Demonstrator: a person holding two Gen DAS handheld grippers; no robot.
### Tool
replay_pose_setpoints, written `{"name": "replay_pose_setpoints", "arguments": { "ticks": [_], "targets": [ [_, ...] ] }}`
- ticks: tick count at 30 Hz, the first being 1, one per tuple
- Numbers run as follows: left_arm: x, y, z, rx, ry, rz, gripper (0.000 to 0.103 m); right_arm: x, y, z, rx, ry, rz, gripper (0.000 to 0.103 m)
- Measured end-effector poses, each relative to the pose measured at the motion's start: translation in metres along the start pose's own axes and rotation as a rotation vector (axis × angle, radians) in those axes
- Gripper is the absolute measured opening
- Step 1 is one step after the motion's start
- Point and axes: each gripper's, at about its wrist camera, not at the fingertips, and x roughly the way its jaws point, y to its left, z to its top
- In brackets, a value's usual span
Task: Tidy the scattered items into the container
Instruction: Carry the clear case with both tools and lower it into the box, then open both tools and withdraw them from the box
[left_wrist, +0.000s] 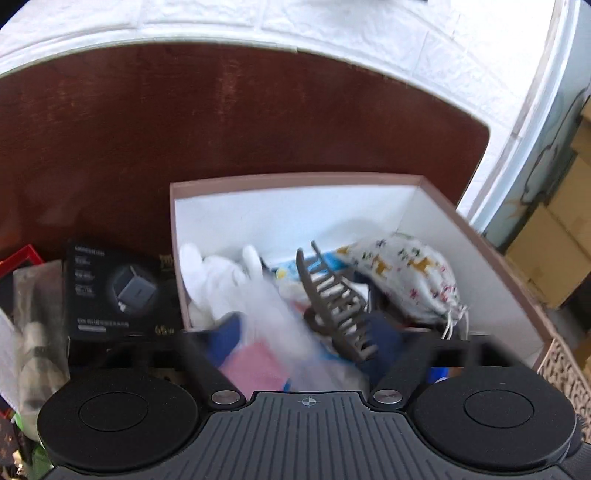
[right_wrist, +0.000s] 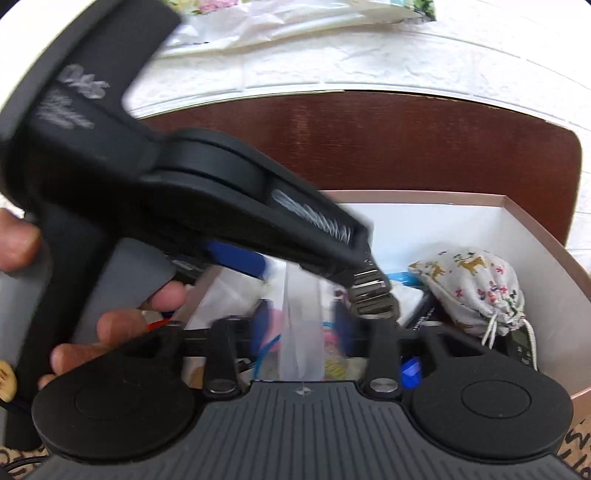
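A pink-rimmed box (left_wrist: 295, 181) with white inner walls sits on the dark red-brown bench (left_wrist: 184, 129), against a white brick-patterned wall. Inside it lie a white drawstring pouch (left_wrist: 406, 277) printed with small deer and flowers, a grey-brown claw hair clip (left_wrist: 336, 302) tilted on top of the pile, a white plush toy (left_wrist: 218, 273) at the left end, and a blurred clear plastic packet (left_wrist: 273, 325) with pink and blue showing through it. The left gripper (left_wrist: 306, 343) is over the near part of the box with its jaws spread wide; the packet lies in the gap, and the pads do not seem to press on it, though motion blur makes this hard to judge. In the right wrist view the right gripper (right_wrist: 299, 332) is also over the box, its 2 fingers apart and not clamping anything, with a pale translucent packet (right_wrist: 299, 325) between and beyond them. The left gripper crosses that view from the upper left, held by a person's hand (right_wrist: 110, 317), and the pouch lies in the right corner. Outside the box, just beside its left wall, stands a black charger carton (left_wrist: 118, 291), with a crumpled grey bag (left_wrist: 37, 295) and other clutter further left.
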Motion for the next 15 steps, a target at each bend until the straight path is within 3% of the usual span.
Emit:
{"name": "replay_pose_setpoints", "arguments": {
  "ticks": [1, 3, 11, 15],
  "targets": [
    [-0.005, 0.001, -0.001, -0.005, -0.022, 0.006, 0.095, -0.002, -0.001, -0.001, -0.001, -0.012, -0.003, 0.067],
    [-0.012, 0.001, -0.002, 0.012, -0.052, 0.025, 0.095, -0.005, -0.003, -0.004, 0.001, -0.016, -0.008, 0.068],
    [-0.033, -0.013, -0.014, 0.064, -0.096, 0.118, 0.098, -0.024, -0.007, -0.006, 0.006, -0.049, -0.034, 0.097],
    [-0.046, -0.013, -0.020, 0.034, -0.085, 0.141, 0.098, -0.043, -0.010, -0.003, 0.007, -0.072, -0.047, 0.100]
  ]
}}
